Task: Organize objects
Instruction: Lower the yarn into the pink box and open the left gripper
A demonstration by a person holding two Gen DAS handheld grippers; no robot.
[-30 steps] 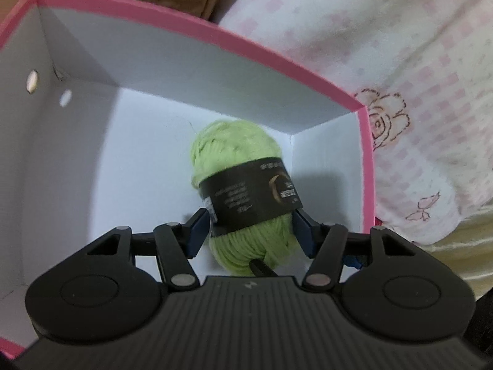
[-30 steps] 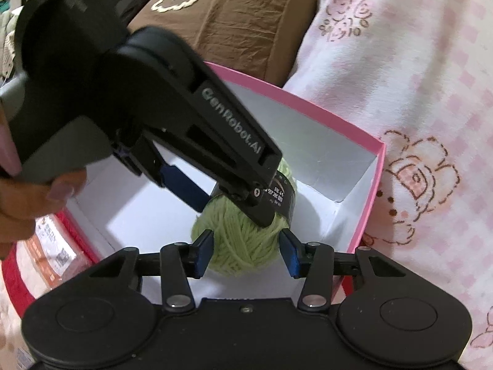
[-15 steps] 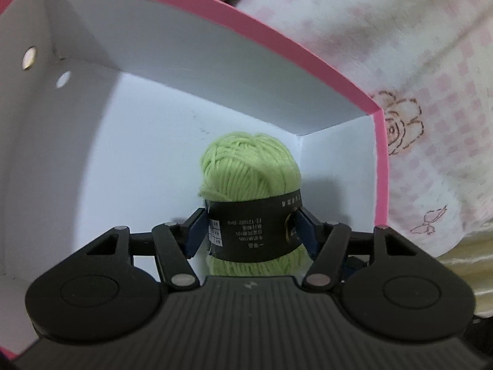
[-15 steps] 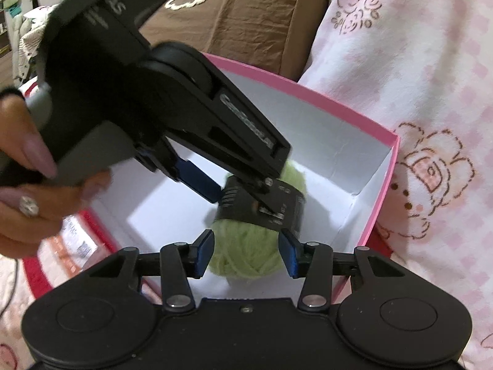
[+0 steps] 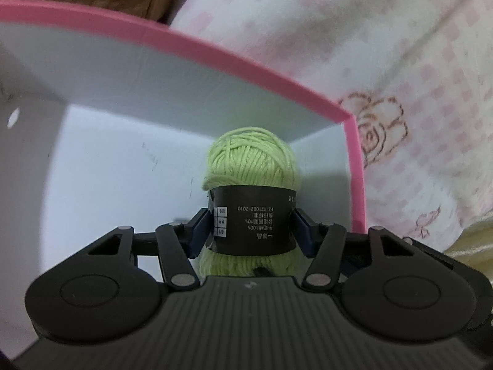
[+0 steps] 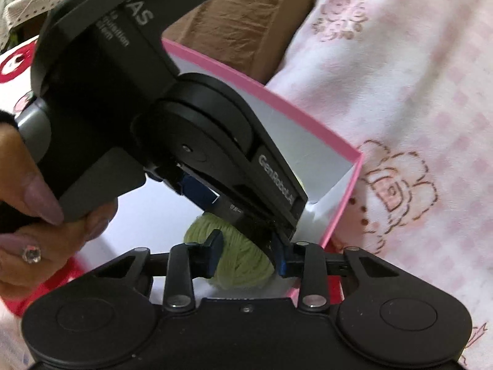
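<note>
To settle it in the pink box's (image 5: 191, 41) two-o'clock corner, the left tool (image 5: 251, 231), closing, pinches the green yarn (image 5: 251, 160), right tool (image 6: 246, 256) closing emptily.

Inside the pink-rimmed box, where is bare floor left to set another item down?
Free: the white box floor left of the green yarn ball, toward the wall with the hole. Crowded: the right corner, where the left gripper closes its jaws on the yarn's black label.
</note>
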